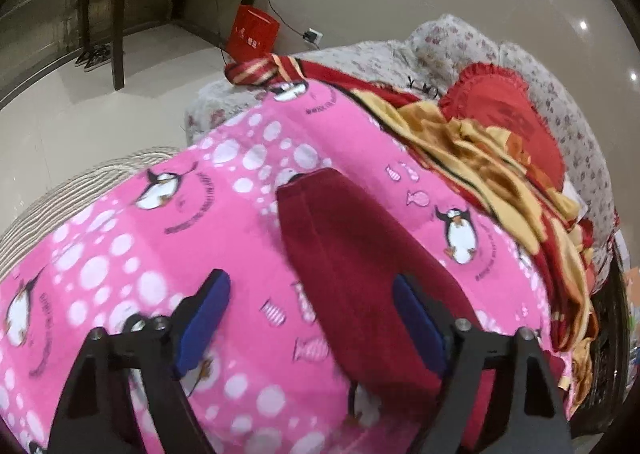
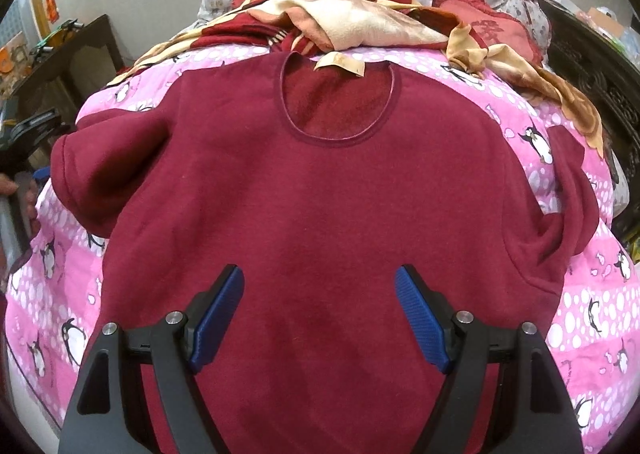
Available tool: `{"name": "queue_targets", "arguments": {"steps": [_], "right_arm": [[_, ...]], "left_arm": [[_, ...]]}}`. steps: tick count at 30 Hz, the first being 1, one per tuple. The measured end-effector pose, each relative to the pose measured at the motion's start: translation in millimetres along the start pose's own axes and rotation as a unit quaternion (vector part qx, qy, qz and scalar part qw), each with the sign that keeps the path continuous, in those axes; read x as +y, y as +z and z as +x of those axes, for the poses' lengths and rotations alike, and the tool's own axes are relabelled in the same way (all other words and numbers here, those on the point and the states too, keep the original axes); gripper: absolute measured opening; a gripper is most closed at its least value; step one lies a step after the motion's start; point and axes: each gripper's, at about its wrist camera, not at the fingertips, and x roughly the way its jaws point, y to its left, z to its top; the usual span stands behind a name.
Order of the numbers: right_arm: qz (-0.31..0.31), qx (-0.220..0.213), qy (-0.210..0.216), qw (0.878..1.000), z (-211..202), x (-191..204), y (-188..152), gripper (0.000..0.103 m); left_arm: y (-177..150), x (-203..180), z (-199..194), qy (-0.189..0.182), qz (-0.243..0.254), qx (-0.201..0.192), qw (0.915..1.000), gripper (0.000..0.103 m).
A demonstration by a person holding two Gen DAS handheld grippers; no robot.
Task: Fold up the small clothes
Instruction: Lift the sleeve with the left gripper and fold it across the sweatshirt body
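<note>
Currently, a maroon fleece sweatshirt (image 2: 320, 190) with a round ribbed neckline is lying flat, front up, on a pink penguin-print blanket (image 2: 592, 318), its short sleeves spreading to either side. Over its lower body the right gripper (image 2: 319, 288) is hovering with ridged blue pads (image 2: 218, 318) spread apart, gripping nothing. Meanwhile the left gripper (image 1: 310, 294) is also standing spread and empty beside one sleeve (image 1: 360, 262), its view slightly blurred.

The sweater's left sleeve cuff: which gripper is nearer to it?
Left. The left gripper hovers right at the sleeve cuff; the right gripper is over the sweater body, farther away.
</note>
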Motion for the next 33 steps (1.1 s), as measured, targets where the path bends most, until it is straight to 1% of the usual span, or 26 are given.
{"name": "queue_targets", "arguments": {"steps": [3, 5, 6, 7, 8, 9, 10, 12, 15, 17, 20, 21, 24, 26, 27, 28, 29, 31, 32, 33], "right_arm": [[-0.003, 0.001, -0.003, 1.000, 2.0, -0.3, 0.3, 0.093], [-0.003, 0.002, -0.006, 1.000, 2.7, -1.4, -0.2, 0.093], [-0.002, 0.002, -0.007, 1.000, 3.5, -2.6, -0.2, 0.093], [0.000, 0.002, -0.007, 1.000, 4.1, -3.8, -0.5, 0.093], [0.003, 0.004, -0.007, 1.000, 4.8, -5.4, -1.0, 0.093], [0.005, 0.004, -0.008, 1.000, 5.3, -7.0, -1.1, 0.093], [0.007, 0.004, -0.007, 1.000, 5.3, -7.9, -1.7, 0.093], [0.011, 0.003, -0.004, 1.000, 5.0, -10.2, -3.0, 0.093], [0.017, 0.002, -0.003, 1.000, 6.2, -11.6, -3.4, 0.093], [0.021, 0.003, 0.000, 1.000, 6.0, -12.3, -4.0, 0.093], [0.026, -0.002, 0.005, 1.000, 3.0, -14.1, -4.9, 0.093], [0.027, -0.005, 0.005, 1.000, 1.4, -15.1, -5.5, 0.093], [0.033, -0.011, 0.002, 0.999, -4.4, -21.8, -6.6, 0.093], [0.043, -0.016, 0.000, 0.999, -9.4, -30.1, -6.9, 0.093], [0.050, -0.018, 0.000, 0.999, -11.8, -35.1, -6.9, 0.093], [0.058, -0.020, 0.000, 0.998, -14.4, -40.5, -7.3, 0.093], [0.067, -0.022, -0.001, 0.998, -17.1, -47.2, -8.0, 0.093], [0.085, -0.028, -0.006, 0.996, -22.4, -62.2, -10.2, 0.093], [0.093, -0.031, -0.008, 0.995, -24.8, -69.3, -11.7, 0.093], [0.104, -0.033, -0.009, 0.994, -27.0, -77.9, -13.2, 0.093]], "left_arm": [[1.9, -7.3, 13.7, 0.010, 0.022, 0.001, 0.9997, 0.059], [2.9, -10.3, 18.8, 0.000, 0.036, 0.000, 0.9993, 0.033], [3.7, -9.7, 19.8, -0.010, 0.036, 0.002, 0.9993, 0.027], [5.0, -7.7, 18.1, -0.012, 0.031, 0.005, 0.9994, 0.018], [6.8, -6.0, 13.7, -0.020, 0.029, 0.007, 0.9994, 0.016], [9.2, -6.1, 7.4, -0.028, 0.029, 0.006, 0.9992, 0.015], [12.2, -7.0, -4.1, -0.034, 0.035, -0.004, 0.9988, 0.014], [19.2, -12.5, -29.1, -0.045, 0.053, -0.029, 0.9971, 0.013], [31.8, -22.9, -76.8, -0.068, 0.073, -0.065, 0.9929, 0.013], [38.4, -34.3, -106.0, -0.085, 0.086, -0.082, 0.9893, 0.013], [40.5, -60.8, -147.5, -0.114, 0.117, -0.103, 0.9812, 0.013], [38.3, -72.1, -161.6, -0.126, 0.130, -0.108, 0.9776, 0.013], [21.4, -109.4, -200.2, -0.173, 0.175, -0.119, 0.9619, 0.013], [1.6, -140.7, -221.5, -0.205, 0.212, -0.119, 0.9481, 0.013], [-7.7, -153.3, -226.9, -0.217, 0.226, -0.116, 0.9426, 0.013], [-21.8, -168.9, -232.3, -0.232, 0.244, -0.111, 0.9351, 0.013], [-34.3, -179.5, -235.0, -0.242, 0.257, -0.105, 0.9297, 0.013], [-66.8, -206.6, -232.0, -0.268, 0.284, -0.077, 0.9174, 0.013], [-84.4, -218.5, -226.0, -0.279, 0.293, -0.059, 0.9125, 0.013], [-99.6, -227.8, -220.5, -0.285, 0.300, -0.045, 0.9095, 0.013]]}}
